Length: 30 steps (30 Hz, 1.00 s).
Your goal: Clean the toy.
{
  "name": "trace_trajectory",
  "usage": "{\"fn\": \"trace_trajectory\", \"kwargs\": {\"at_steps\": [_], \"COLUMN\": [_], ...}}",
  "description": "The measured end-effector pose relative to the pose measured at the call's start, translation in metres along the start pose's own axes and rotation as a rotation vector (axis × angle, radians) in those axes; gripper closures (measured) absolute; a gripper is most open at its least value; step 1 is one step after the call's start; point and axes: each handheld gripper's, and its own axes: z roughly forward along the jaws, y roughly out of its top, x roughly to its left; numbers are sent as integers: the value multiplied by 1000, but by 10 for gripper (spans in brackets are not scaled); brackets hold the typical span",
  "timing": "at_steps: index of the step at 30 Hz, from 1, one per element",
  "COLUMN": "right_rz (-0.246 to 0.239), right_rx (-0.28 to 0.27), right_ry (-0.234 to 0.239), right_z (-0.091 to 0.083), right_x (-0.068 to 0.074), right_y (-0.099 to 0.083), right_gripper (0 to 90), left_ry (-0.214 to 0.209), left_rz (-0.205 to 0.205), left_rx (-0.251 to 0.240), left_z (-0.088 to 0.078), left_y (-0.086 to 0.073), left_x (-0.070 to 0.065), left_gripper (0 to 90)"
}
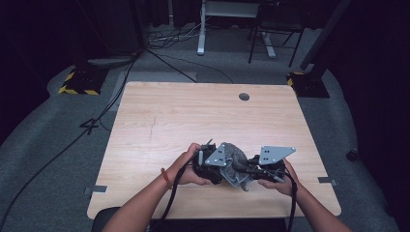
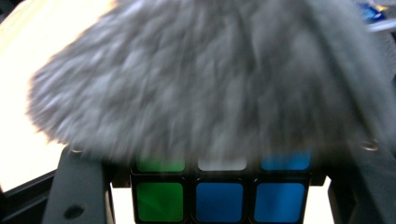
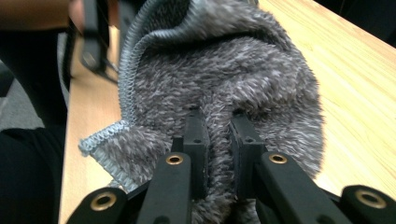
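Observation:
A grey fuzzy cloth (image 1: 236, 153) hangs between my two grippers over the near middle of the wooden table (image 1: 193, 111). In the left gripper view the cloth (image 2: 201, 79) drapes over a colour-tiled puzzle cube (image 2: 219, 200) with green, blue and white tiles. My left gripper (image 2: 212, 186) is shut on that cube, a black jaw at each side. My right gripper (image 3: 218, 122) is shut on a fold of the cloth (image 3: 261, 79), whose ribbed hem curls to the left. In the high view the left gripper (image 1: 218, 167) and the right gripper (image 1: 247, 168) nearly meet, each held by a hand.
A round cable hole (image 1: 244, 96) sits near the table's far edge. Beyond the table, cables (image 1: 169, 41) lie on the grey floor with desk legs (image 1: 200, 29) and two stand bases with yellow-black stripes (image 1: 80, 82). Bare wood (image 3: 355, 84) lies right of the cloth.

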Motion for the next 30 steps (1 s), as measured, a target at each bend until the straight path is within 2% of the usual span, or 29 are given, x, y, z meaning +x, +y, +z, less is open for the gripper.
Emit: {"fn": "trace_trajectory", "kwargs": {"at_steps": [1,2,4,8,11,13,15,19,20,22,25,27,30], "right_rz": [-6,-14,-29,-39,-10,28,64,97,102,102,94,112,112], "right_rx": [-6,-13,-28,-8,13,41,55,78,73,52,46,21,2], "right_ry": [1,-3,-8,-35,-66,-86,-72,-44,-31,5,19,41,39], "right_z": [0,-1,-2,3,3,2,2,7,8,10,11,8,6], "right_x": [1,2,5,4,-3,-11,-16,-20,-20,-19,-17,-18,-18], "right_y": [1,3,9,9,4,-4,-12,-21,-21,-21,-21,-22,-21], "right_gripper": [799,799,798,799,798,798,798,797,797,797,798,798,799], "left_ry": [10,7,-3,-10,-19,-26,-28,-31,-35,-39,-59,-65,-65], "left_rz": [2,-2,16,12,-1,-23,-34,-37,-44,-28,-34,-35,-37], "left_rx": [7,9,27,25,-4,-46,-83,-119,-121,-121,-136,-138,-133], "left_z": [2,5,10,11,5,-2,-6,-9,-9,-7,-8,-8,-8], "left_y": [0,0,1,1,0,-1,-1,-1,-1,0,-2,-3,-3], "left_x": [-2,-3,-6,-7,-4,-1,2,2,1,0,1,2,2], "left_gripper": [333,333,334,334,334,334,334,334,334,333,332,330,327]}}
